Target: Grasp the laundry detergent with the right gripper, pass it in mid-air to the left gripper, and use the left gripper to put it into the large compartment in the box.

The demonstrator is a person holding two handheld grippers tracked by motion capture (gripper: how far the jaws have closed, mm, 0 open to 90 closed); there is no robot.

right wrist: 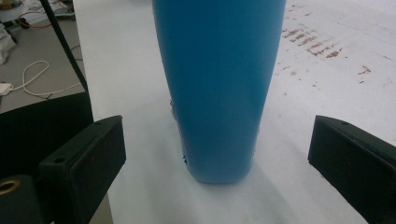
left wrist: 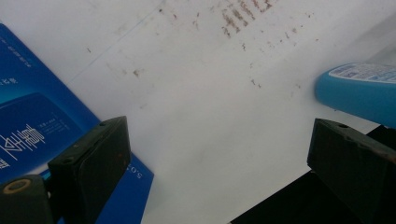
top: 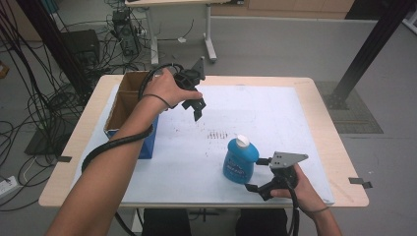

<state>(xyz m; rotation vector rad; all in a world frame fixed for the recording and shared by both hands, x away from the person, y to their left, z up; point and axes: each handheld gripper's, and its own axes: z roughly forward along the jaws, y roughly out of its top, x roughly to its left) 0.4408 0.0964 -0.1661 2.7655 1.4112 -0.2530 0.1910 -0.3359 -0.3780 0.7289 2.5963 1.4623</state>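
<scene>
- While I am bringing my right gripper [top: 256, 173] up to the bottle [top: 240, 161], its jaws are standing wide, one on each side of the blue body and neither touching it; the bottle is standing upright on the white sheet [top: 275, 123], near the front edge of the table [top: 324, 105].
- In the right gripper view I am facing the bottle [right wrist: 219, 88] near its base; if I am closing this low, the tall body is likely tipping away from me, since the weight is sitting above the grip.
- The body is tapering and looking smooth, so the pads are at risk of sliding as they are squeezing, and the bottle could be squirting out forward.
- If one jaw is arriving before the other, it is pushing the bottle sideways across the sheet rather than clamping it.
- My left gripper [top: 198, 109] is hanging above the sheet beside the box [top: 129, 105], jaws likewise wide and holding nothing.
- In the left gripper view the box [left wrist: 32, 135] is lying close under one jaw; lowering carelessly, I am risking a knock against its wall.
- The white cap [top: 242, 141] is looking shut, though I cannot tell how firmly; a toppled bottle could be leaking onto the already stained sheet.
</scene>
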